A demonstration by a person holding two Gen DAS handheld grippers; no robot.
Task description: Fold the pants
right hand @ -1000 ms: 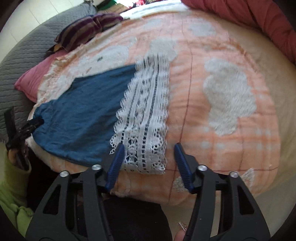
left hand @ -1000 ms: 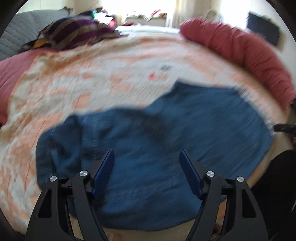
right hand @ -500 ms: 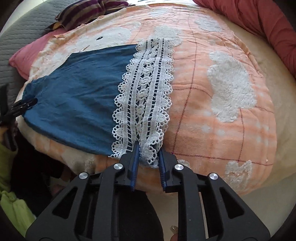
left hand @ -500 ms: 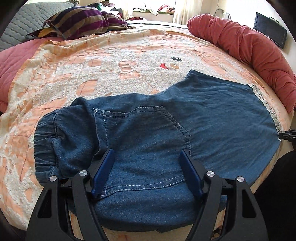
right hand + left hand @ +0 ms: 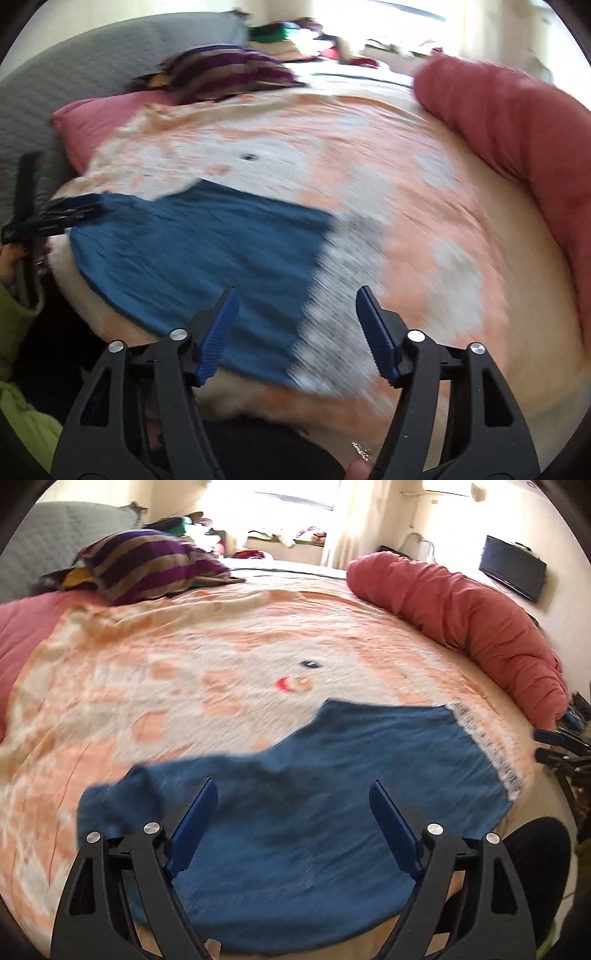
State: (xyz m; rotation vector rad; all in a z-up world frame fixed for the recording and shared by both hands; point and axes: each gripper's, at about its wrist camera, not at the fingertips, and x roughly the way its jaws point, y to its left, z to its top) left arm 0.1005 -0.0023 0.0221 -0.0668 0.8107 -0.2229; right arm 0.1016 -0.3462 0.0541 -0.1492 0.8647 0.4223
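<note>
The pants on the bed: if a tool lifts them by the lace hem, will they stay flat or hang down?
The pants would probably hang limp: the denim lies flat and follows the curve of the bed. The lace hem looks thin and open, so it may stretch or snag in the pads. They seem unlikely to slide, since the blanket looks textured.

The right gripper (image 5: pixel 297 325) had pinched the white lace hem (image 5: pixel 343 295) of the blue denim pants (image 5: pixel 332 805) half a second ago; its jaws have just been opening, and now the lace lies free below and ahead of the blue pads, nothing between them. The left gripper (image 5: pixel 293 819) has spread wider too and lifted off the pants, so the denim looks smaller under it, blurred by motion.
</note>
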